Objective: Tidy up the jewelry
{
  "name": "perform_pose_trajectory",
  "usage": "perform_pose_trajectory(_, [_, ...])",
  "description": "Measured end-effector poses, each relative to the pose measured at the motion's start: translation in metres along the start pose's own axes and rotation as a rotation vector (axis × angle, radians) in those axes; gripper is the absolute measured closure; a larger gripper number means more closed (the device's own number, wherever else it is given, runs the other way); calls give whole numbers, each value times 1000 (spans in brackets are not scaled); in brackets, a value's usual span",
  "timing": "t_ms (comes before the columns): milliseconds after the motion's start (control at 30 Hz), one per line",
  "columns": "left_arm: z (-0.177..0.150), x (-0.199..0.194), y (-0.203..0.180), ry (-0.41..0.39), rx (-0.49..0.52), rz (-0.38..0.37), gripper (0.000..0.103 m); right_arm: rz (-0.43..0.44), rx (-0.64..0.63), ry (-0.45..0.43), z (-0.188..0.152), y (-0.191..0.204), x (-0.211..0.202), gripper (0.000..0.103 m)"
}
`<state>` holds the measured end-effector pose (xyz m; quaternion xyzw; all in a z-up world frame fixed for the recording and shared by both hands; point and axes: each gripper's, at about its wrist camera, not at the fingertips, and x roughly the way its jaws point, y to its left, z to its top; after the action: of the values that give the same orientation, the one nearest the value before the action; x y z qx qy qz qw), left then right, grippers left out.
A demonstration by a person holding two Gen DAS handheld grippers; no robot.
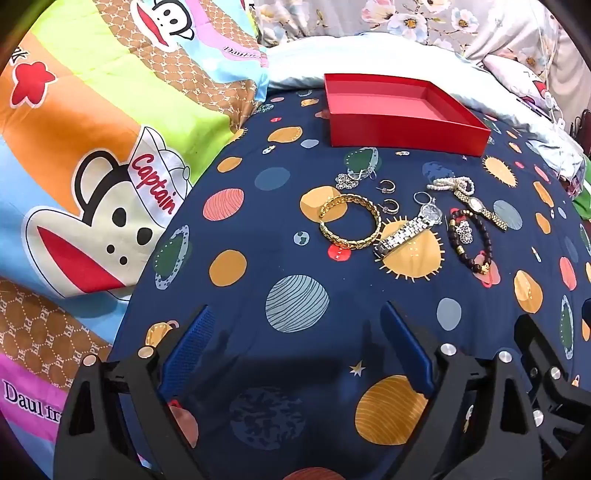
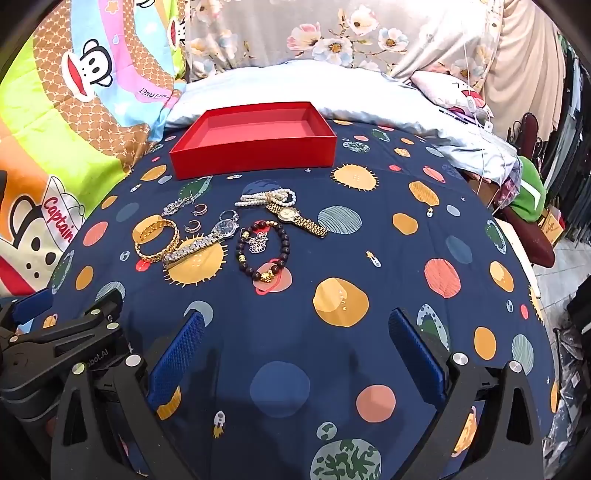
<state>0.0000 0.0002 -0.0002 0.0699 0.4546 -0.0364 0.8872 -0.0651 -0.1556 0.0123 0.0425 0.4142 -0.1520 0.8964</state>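
Observation:
An empty red box (image 1: pixel 406 136) (image 2: pixel 255 151) sits far back on the navy planet-print bedsheet (image 1: pixel 258 280) (image 2: pixel 369 229). In front of it lies the jewelry: a gold chain bracelet (image 1: pixel 349 221) (image 2: pixel 157 240), a silver watch (image 1: pixel 410 229) (image 2: pixel 201 242), a gold watch (image 1: pixel 480 208) (image 2: pixel 297 218), a dark bead bracelet (image 1: pixel 469 240) (image 2: pixel 264 254), pearls (image 1: pixel 450 184) (image 2: pixel 266 197), hoop earrings (image 1: pixel 386 186) (image 2: pixel 199 210) and a silver pendant (image 1: pixel 345 180). My left gripper (image 1: pixel 295 314) and right gripper (image 2: pixel 295 317) hover open, well short of the jewelry, nothing between the blue pads.
A colourful cartoon-monkey quilt (image 1: pixel 92 166) (image 2: pixel 55 129) rises on the left. A pale pillow (image 1: pixel 369 55) (image 2: pixel 295 88) lies behind the box, floral fabric (image 2: pixel 332 33) behind that. The bed's right edge drops to clutter and a green item (image 2: pixel 532 195).

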Motion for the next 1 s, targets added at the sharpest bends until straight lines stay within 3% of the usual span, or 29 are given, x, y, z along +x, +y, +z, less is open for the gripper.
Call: perform_pose_trajectory(1000, [0, 0, -5, -1, 21, -6, 17, 8, 9, 2, -5, -5, 3, 5])
